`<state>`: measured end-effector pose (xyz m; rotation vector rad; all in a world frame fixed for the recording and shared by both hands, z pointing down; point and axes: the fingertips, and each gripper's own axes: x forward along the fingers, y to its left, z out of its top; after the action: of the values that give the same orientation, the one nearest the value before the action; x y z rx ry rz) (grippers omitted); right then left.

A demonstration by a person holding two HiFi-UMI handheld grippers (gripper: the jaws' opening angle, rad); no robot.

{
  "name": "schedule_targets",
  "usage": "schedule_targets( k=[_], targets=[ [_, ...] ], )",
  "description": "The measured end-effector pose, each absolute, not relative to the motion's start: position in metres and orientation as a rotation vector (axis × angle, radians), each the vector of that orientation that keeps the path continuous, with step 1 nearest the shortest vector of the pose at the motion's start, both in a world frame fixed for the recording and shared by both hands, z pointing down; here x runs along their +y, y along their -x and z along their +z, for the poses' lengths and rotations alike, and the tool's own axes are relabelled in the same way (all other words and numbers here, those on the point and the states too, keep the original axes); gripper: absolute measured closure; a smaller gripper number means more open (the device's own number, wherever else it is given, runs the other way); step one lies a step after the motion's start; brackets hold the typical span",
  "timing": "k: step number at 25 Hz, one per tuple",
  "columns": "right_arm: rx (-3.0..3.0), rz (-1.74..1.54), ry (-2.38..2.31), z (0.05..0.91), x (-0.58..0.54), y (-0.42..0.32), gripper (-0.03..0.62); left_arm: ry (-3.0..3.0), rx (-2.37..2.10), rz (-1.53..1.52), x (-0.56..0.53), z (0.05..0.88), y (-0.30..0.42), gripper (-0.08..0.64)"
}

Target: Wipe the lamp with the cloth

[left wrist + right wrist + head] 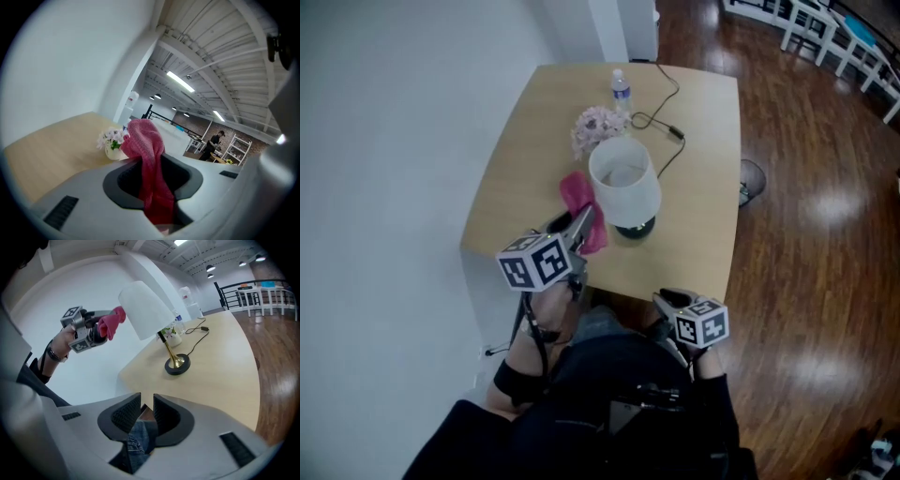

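The lamp (623, 183) stands near the middle of the wooden table (525, 169); it has a white shade, a brass stem and a dark round base (177, 365). My left gripper (586, 220) is shut on a pink cloth (579, 197), held raised just left of the shade and apart from it. In the left gripper view the cloth (151, 159) hangs out between the jaws of the left gripper (150, 166). My right gripper (666, 298) is low at the table's near edge. Its jaws (146, 401) stand a narrow gap apart with nothing between them.
A small vase of pale flowers (598, 127) sits behind the lamp, with a water bottle (621, 89) beyond it. The lamp's black cord (661, 122) runs across the far side of the table. A white wall is on the left and wood floor (806, 216) on the right.
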<state>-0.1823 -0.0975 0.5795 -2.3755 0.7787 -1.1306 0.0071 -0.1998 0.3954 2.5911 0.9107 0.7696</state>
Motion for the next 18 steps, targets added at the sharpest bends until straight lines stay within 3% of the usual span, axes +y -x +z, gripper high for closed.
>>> schedule_targets(
  k=[7, 18],
  targets=[
    [0.807, -1.138, 2.406, 0.567, -0.101, 0.176, 0.500, -2.601, 0.919, 0.743, -0.177, 0.385, -0.013, 0.446],
    [0.687, -1.321, 2.445, 0.573, -0.068, 0.159, 0.500, -2.512, 0.918, 0.859, -0.194, 0.454, -0.013, 0.445]
  ],
)
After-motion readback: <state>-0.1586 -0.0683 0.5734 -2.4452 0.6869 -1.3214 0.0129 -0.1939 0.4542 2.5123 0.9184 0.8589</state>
